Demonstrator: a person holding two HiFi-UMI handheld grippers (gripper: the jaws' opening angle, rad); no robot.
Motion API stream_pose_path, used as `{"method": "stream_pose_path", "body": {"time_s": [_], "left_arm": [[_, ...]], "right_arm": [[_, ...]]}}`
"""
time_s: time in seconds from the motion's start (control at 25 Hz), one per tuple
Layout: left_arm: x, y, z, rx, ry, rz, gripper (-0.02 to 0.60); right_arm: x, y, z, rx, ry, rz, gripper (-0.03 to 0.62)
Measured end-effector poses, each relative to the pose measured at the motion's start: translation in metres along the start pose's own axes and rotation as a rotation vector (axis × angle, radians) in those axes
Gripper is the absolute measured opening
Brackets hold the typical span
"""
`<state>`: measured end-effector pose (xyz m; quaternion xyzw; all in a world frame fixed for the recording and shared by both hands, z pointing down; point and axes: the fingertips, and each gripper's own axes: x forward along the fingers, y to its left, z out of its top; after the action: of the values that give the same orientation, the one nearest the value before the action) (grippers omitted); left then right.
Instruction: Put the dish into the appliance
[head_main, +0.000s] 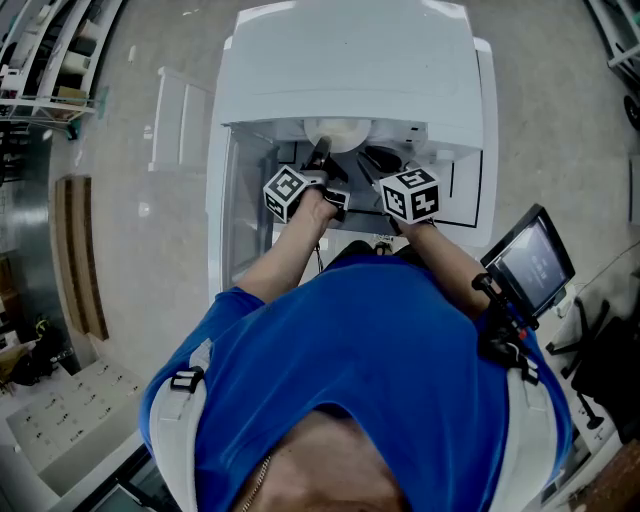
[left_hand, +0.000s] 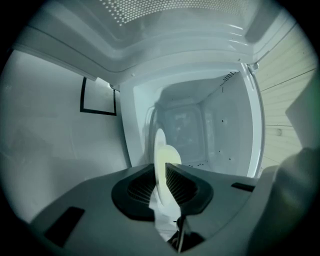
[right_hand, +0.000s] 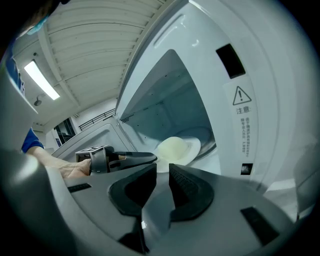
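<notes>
The white microwave (head_main: 350, 70) stands open in front of me. A pale dish (right_hand: 175, 149) with a domed middle lies on the glass turntable (right_hand: 205, 134) inside the cavity (left_hand: 200, 125). My left gripper (left_hand: 161, 175) reaches in, and the dish's (left_hand: 161, 150) rim stands edge-on between its jaws, which are slightly apart and do not clamp it. From the right gripper view, the left gripper (right_hand: 130, 159) shows at the dish's near rim. My right gripper (right_hand: 162, 172) hovers just outside the opening, narrowly open and empty. Both grippers (head_main: 322, 158) (head_main: 378, 160) meet at the dish (head_main: 338, 132) in the head view.
The microwave door (head_main: 240, 210) hangs open on the left. A warning label (right_hand: 242, 107) marks the right front panel. A small screen on a stand (head_main: 530, 262) sits to my right, and shelving (head_main: 50, 60) stands far left.
</notes>
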<state>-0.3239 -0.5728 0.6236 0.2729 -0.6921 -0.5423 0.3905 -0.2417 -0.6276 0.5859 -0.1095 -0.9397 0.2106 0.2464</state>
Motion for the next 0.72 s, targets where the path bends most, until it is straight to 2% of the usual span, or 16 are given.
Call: {"method": "stream_pose_path", "body": {"time_s": [0.28,0.52,0.72], "left_arm": [[-0.006,-0.013,-0.001,0.075,0.024,-0.09,0.133],[-0.014,-0.01,0.002,0.193,0.021,-0.106,0.137],[-0.026,-0.011,0.003,0.33,0.034,-0.092,0.136]], "right_arm": [[0.005,0.0,-0.001,-0.02,0.013,0.0,0.052],[0.01,-0.006,-0.007,-0.032,0.025,-0.006,0.052],[0.012,-0.003,-0.008,-0.041,0.029,-0.006,0.052]]}}
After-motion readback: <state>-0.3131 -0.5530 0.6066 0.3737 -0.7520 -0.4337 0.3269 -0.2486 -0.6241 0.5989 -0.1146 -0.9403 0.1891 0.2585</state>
